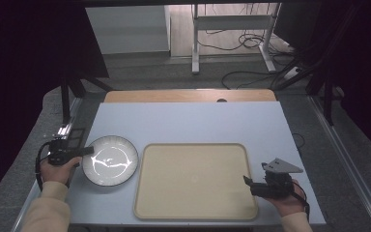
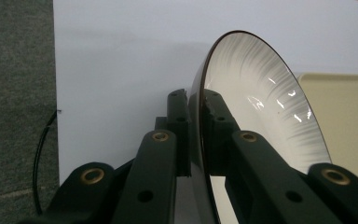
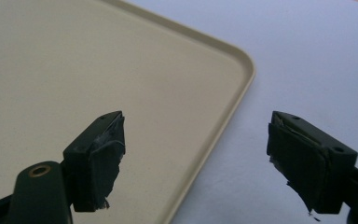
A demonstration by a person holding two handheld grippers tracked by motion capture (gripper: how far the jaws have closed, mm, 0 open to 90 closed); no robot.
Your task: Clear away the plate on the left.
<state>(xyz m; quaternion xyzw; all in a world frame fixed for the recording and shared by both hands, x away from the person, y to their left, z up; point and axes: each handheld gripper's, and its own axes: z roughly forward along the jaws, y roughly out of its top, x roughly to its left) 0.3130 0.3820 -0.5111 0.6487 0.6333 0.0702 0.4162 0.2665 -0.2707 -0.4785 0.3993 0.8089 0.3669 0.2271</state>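
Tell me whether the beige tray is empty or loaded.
Empty. The tray shows a bare beige surface in the high view, and the plate sits beside it on the table.

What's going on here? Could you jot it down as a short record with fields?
Setting: pale blue table, seen from above
Plate: white with a dark rim, left of the tray, on the table
Tray: beige, nothing on it, in the middle of the table
Left gripper: shut on the plate's left rim, one jaw on each side of it
Right gripper: open, nothing between its jaws, at the tray's right edge
Likely next: the plate may be lifted, perhaps onto the tray
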